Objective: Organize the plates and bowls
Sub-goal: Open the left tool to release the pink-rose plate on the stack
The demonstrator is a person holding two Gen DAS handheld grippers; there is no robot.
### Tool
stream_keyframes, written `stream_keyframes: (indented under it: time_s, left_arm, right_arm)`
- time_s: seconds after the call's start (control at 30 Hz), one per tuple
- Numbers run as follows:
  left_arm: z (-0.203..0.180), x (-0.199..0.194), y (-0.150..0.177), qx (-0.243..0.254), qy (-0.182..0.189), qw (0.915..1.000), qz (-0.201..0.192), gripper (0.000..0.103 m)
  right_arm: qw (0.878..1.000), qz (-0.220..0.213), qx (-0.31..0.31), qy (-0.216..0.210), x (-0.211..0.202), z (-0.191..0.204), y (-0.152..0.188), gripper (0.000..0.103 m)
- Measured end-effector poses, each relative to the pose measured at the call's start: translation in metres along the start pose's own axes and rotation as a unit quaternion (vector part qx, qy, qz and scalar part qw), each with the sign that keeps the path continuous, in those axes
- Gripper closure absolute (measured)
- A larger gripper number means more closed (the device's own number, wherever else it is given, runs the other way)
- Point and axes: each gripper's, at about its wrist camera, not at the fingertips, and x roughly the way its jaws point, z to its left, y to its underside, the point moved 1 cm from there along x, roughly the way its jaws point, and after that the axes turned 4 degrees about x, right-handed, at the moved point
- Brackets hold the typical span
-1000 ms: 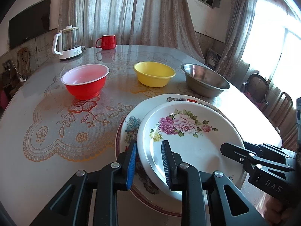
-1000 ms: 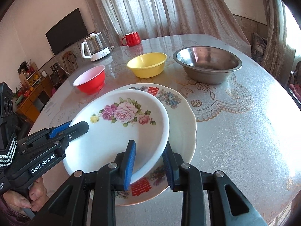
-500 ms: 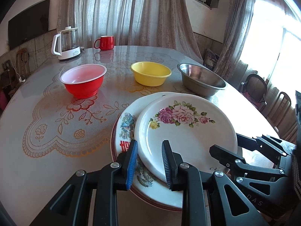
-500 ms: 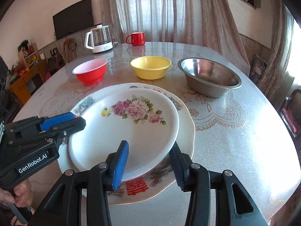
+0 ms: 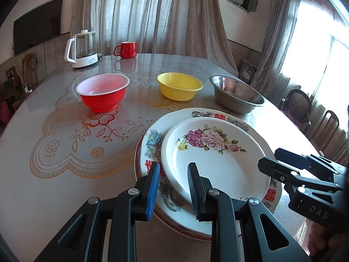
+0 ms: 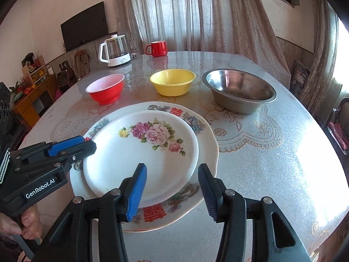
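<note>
A white rose plate lies on a larger plate with red characters at the near side of the table. My left gripper is shut on the rose plate's left rim. The jaws of my right gripper are opening; the plate's near right rim lies between them, and the pads stand clear of it. Behind the plates, a red bowl, a yellow bowl and a steel bowl stand in a row.
A glass kettle and a red mug stand at the far edge of the round table. Chairs stand past the table's right edge. A hand holds the left gripper's handle.
The rose plate has come down from a tilt to lie flat on the larger plate. The right gripper's jaws have spread and let go of its rim. The left grip is unchanged.
</note>
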Motion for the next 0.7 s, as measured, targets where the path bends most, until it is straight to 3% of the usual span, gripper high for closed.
stream_keyframes:
  time_s: [0.17, 0.23, 0.37, 0.47, 0.7]
  left_arm:
    - [0.004, -0.004, 0.0, -0.01, -0.001, 0.9999, -0.005, 0.074]
    - [0.005, -0.007, 0.0, -0.013, -0.004, 0.9999, -0.008, 0.071]
    - [0.009, -0.01, 0.002, -0.016, -0.017, 0.9997, -0.01, 0.068]
    - [0.012, -0.009, 0.003, -0.02, -0.02, 0.9996, -0.008, 0.067]
    - [0.014, -0.005, 0.006, -0.022, -0.024, 0.9995, 0.0, 0.067]
  right_arm:
    - [0.998, -0.031, 0.056, 0.024, -0.001, -0.023, -0.01, 0.053]
    - [0.996, -0.016, 0.084, 0.034, 0.011, -0.035, -0.013, 0.053]
    - [0.993, 0.009, 0.122, 0.002, 0.03, -0.046, -0.014, 0.053]
    - [0.994, 0.016, 0.112, -0.007, 0.036, -0.037, -0.012, 0.058]
    - [0.997, 0.009, 0.076, 0.027, 0.036, -0.026, -0.008, 0.058]
